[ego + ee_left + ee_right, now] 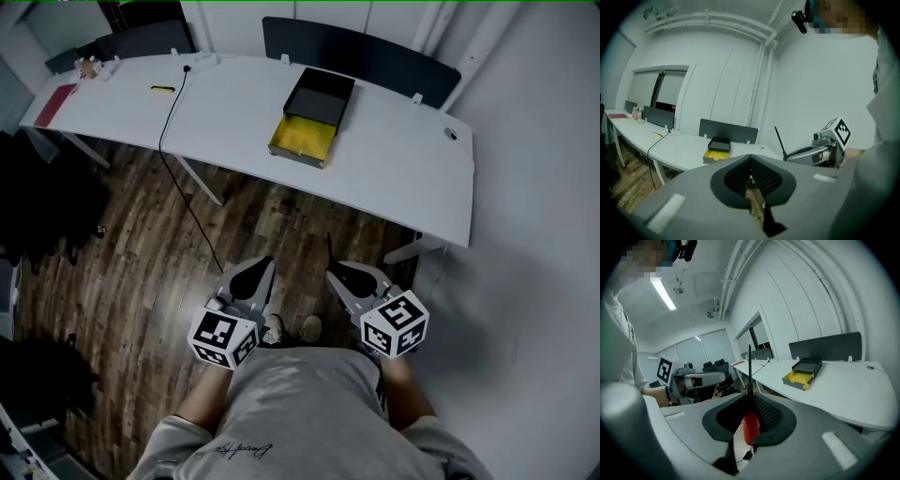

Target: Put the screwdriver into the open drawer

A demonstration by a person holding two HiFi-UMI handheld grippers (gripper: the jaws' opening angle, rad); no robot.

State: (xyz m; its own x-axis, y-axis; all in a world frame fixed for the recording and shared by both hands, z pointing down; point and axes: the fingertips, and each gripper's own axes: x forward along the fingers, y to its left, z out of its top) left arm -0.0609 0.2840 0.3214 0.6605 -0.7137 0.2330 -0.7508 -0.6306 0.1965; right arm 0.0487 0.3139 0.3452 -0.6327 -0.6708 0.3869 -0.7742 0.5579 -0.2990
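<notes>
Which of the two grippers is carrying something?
The right gripper: its jaws clamp a red-handled screwdriver with a black shaft. On the left gripper the jaws are shut, empty.

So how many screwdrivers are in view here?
1 screwdriver, clamped in the right tongs, red handle between the jaws, shaft sticking out ahead. A small yellow thing on the table is too small to identify, so another may be hidden.

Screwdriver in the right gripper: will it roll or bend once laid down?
Probably stiff: the shaft of the screwdriver stands straight beyond the right gripper. Its rounded red handle may roll, though the drawer walls would likely stop it.
</notes>
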